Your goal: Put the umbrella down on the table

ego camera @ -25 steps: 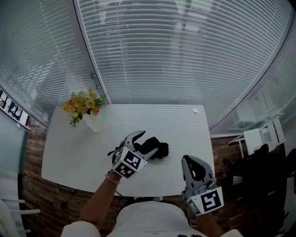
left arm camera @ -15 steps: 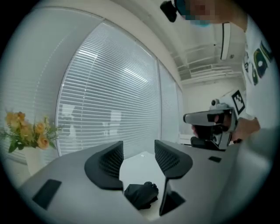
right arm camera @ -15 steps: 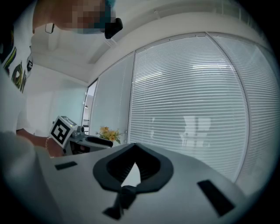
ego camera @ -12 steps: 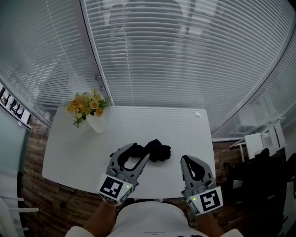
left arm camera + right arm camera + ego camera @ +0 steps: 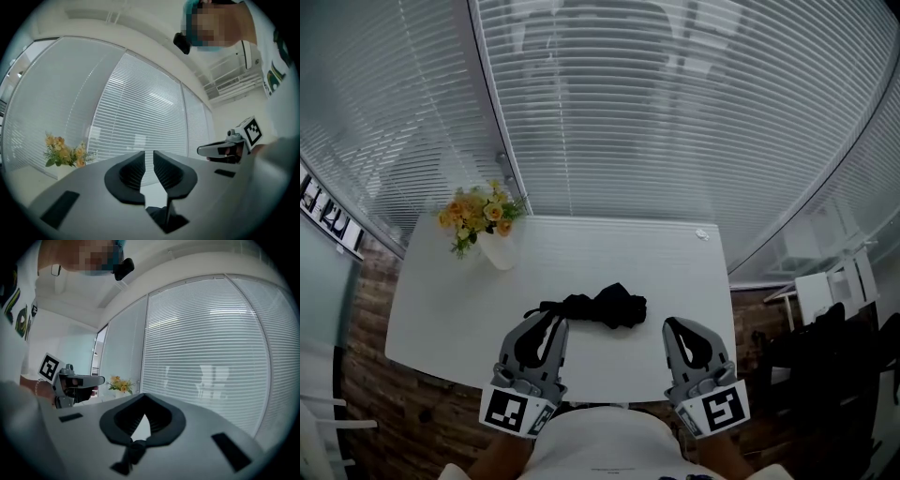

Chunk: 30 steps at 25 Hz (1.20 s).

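- A wall of closed white slatted blinds (image 5: 675, 112) runs behind the scene and curves round both sides.
- A white rectangular table (image 5: 609, 248) stands against the blinds, with most of its top bare.
- The person's white-clad torso (image 5: 600, 455) shows at the bottom edge of the head view, with one gripper held out on each side over the table's near edge.
- The left gripper (image 5: 149, 153) points level towards the blinds. Its jaws are drawn together to a thin slit with nothing between them. Its marker cube (image 5: 513, 411) faces the head camera.
- The right gripper (image 5: 144, 395) also points level. Its jaw tips meet and it grips nothing. Its own marker cube (image 5: 724, 408) sits at its rear.
- The black folded umbrella (image 5: 605, 307) lies flat on the table's near half, just beyond the two grippers and between them. A thin dark end stretches left towards the left gripper's tips. Neither gripper has hold of it.
- A bunch of yellow flowers (image 5: 478, 211) leans out of a white vase (image 5: 499, 251) at the table's far left corner, well apart from the umbrella.
- A small white object (image 5: 702, 234), too small to identify, lies at the far right corner.
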Each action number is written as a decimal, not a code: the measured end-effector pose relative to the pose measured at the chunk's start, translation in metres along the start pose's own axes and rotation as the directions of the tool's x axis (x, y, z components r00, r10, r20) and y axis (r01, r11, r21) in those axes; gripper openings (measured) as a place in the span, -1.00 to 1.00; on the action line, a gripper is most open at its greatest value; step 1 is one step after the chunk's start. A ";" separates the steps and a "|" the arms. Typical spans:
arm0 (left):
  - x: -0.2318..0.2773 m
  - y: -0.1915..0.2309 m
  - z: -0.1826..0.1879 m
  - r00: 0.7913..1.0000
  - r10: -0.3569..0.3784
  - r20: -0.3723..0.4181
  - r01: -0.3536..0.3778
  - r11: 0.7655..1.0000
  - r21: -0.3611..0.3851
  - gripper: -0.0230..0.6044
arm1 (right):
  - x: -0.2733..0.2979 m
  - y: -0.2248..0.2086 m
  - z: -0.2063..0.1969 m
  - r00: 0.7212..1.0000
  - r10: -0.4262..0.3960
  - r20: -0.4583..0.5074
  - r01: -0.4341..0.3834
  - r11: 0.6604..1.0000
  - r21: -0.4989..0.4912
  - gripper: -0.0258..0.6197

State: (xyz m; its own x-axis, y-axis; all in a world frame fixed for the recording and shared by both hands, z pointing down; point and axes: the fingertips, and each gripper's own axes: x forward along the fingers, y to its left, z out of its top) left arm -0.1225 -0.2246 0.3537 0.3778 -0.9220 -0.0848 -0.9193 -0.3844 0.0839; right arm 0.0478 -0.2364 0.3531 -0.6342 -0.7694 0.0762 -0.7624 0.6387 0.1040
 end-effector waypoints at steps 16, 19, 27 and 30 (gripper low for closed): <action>-0.010 0.002 -0.008 1.000 0.014 -0.008 -0.014 0.999 -0.030 -0.77 | 0.000 0.011 -0.002 1.000 0.004 -0.015 -0.004 1.000 -0.014 -0.89; -0.010 0.000 -0.009 1.000 0.011 -0.014 -0.011 0.999 -0.034 -0.77 | 0.000 0.012 -0.002 1.000 0.004 -0.016 -0.004 1.000 -0.012 -0.89; -0.013 0.002 -0.006 1.000 0.009 -0.008 -0.009 0.999 -0.035 -0.77 | 0.000 0.013 0.000 1.000 -0.001 -0.019 0.000 1.000 -0.017 -0.89; -0.012 0.001 -0.007 1.000 0.005 -0.011 -0.006 0.999 -0.035 -0.77 | 0.000 0.013 -0.001 1.000 -0.003 -0.021 0.002 1.000 -0.018 -0.89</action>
State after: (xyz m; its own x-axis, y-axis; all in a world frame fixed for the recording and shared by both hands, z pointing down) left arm -0.1277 -0.2139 0.3618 0.3741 -0.9245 -0.0731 -0.9171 -0.3805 0.1190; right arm 0.0381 -0.2280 0.3553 -0.6292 -0.7712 0.0968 -0.7615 0.6366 0.1223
